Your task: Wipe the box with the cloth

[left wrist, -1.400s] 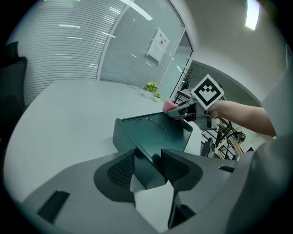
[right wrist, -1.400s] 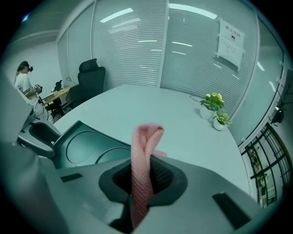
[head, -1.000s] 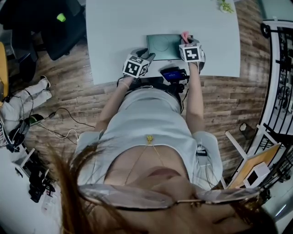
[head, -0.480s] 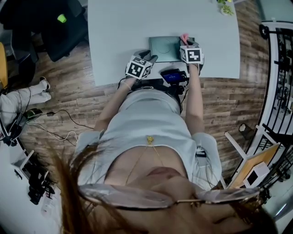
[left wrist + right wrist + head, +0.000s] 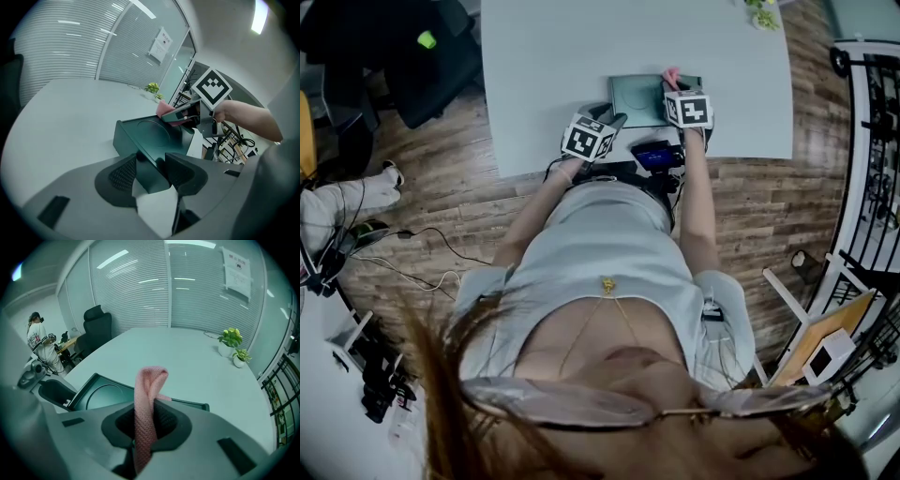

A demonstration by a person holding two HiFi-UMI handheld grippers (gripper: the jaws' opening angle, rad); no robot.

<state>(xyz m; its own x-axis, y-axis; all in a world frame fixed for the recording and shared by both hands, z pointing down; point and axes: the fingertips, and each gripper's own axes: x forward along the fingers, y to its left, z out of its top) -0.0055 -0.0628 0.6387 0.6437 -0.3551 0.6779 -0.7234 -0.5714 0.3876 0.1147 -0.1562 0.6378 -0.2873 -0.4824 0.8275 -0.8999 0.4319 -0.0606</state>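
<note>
A flat dark green box point(image 5: 636, 97) lies on the white table point(image 5: 544, 56) near its front edge. My left gripper point(image 5: 152, 171) is shut on the box's near corner point(image 5: 149, 154), one pad on each side; in the head view it point(image 5: 613, 120) is at the box's front left. My right gripper point(image 5: 146, 420) is shut on a pink knitted cloth point(image 5: 149, 394), whose folded end sticks up from the jaws over the box's right part point(image 5: 101, 395). The left gripper view shows the right gripper point(image 5: 183, 112) with the cloth point(image 5: 164, 108) low over the box's far side.
Two small potted plants point(image 5: 231, 343) stand at the table's far right. A black office chair point(image 5: 96, 326) and a standing person point(image 5: 40, 346) are beyond the table's left side. A device with a blue screen point(image 5: 653, 155) sits at the person's waist. Metal railing point(image 5: 872, 159) runs along the right.
My right gripper with the cloth has shifted slightly left across the box top. The left gripper has kept its hold on the box corner.
</note>
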